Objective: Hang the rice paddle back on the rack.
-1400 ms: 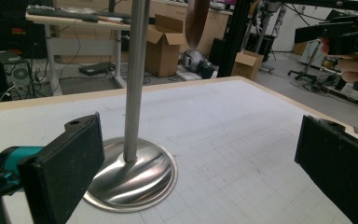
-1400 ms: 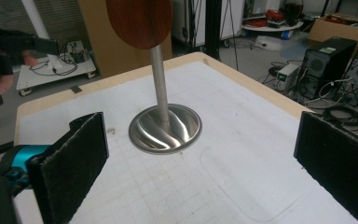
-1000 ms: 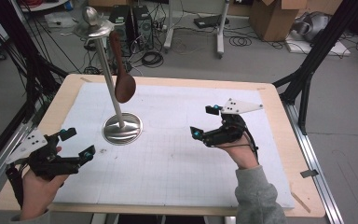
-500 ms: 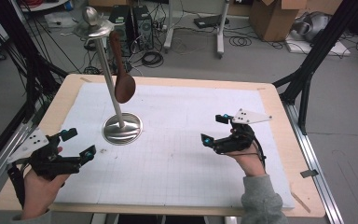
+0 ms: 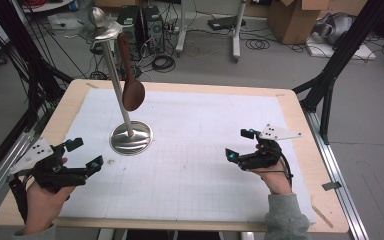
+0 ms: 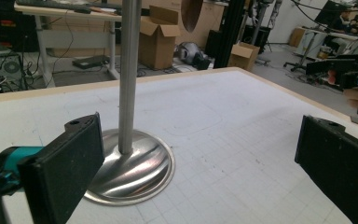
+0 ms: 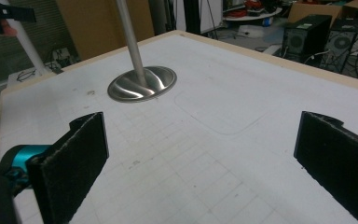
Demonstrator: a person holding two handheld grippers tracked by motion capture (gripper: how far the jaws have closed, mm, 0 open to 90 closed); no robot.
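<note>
I read: spoon (image 5: 131, 90) hangs on stand (image 5: 130, 137), 11 o'clock of the mat | left gripper (image 5: 82, 156) spread, empty, at 8 | right gripper (image 5: 240, 145) spread, empty, at 4 | hanging looks done, nothing left but parking hands.

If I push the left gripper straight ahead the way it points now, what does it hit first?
Probably the metal stand: the left gripper has its jaws open and empty, and the stand's round base and pole sit just ahead, slightly toward its left jaw. Depth is hard to judge, so it might only clip the base's edge.
</note>
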